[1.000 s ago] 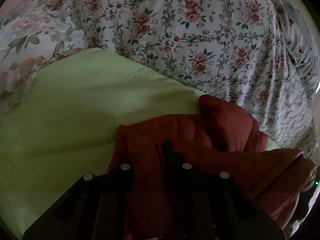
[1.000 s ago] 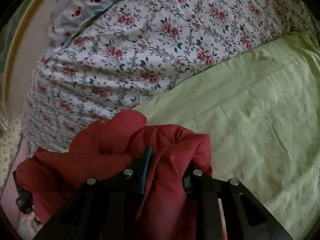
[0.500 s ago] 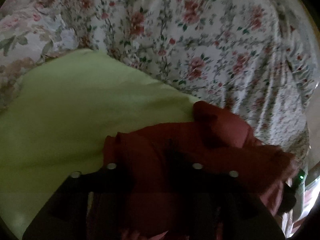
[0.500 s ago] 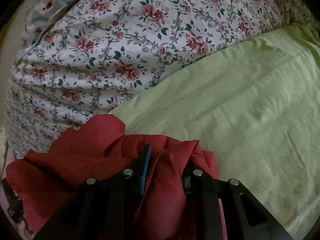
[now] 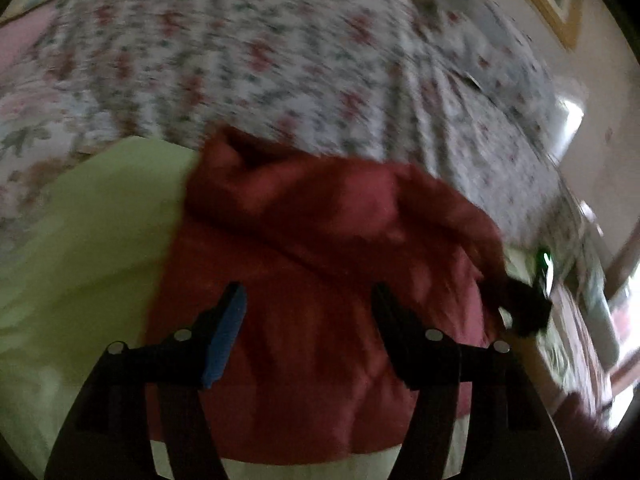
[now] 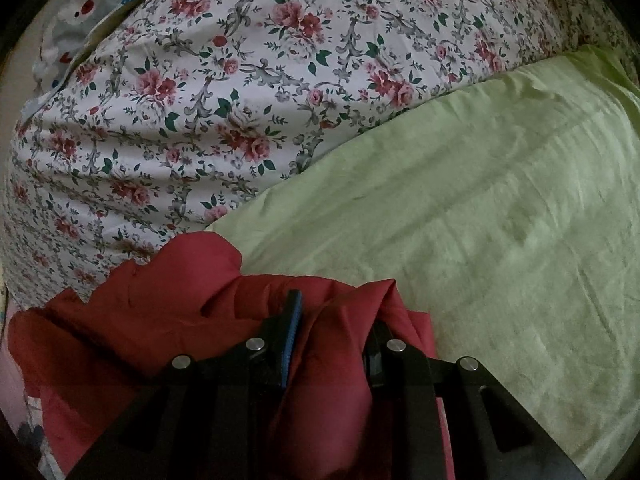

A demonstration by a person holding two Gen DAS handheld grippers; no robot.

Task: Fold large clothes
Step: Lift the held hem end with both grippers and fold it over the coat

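Floral bedspread (image 6: 248, 92), behind; green sheet (image 6: 460, 216), work surface. Red garment (image 5: 320, 280) bunched at sheet's near edge. My right gripper (image 6: 332, 320): clamped on red cloth. My left gripper (image 5: 308, 312): spread wide, holding nothing. Step, I judge: mid-fold; next, left regrips an edge.

The left gripper (image 5: 308, 300) is a matte black body with two flat, angular fingers, each carried on a wedge-shaped black bracket studded with two round silver screw heads, and its left finger wears a blue pad (image 5: 226, 340) along the inner face. The right gripper (image 6: 336, 320) has the same black build, with four silver screws in a row across its brackets and a thin, ridged blue pad (image 6: 291, 336) on its left finger.
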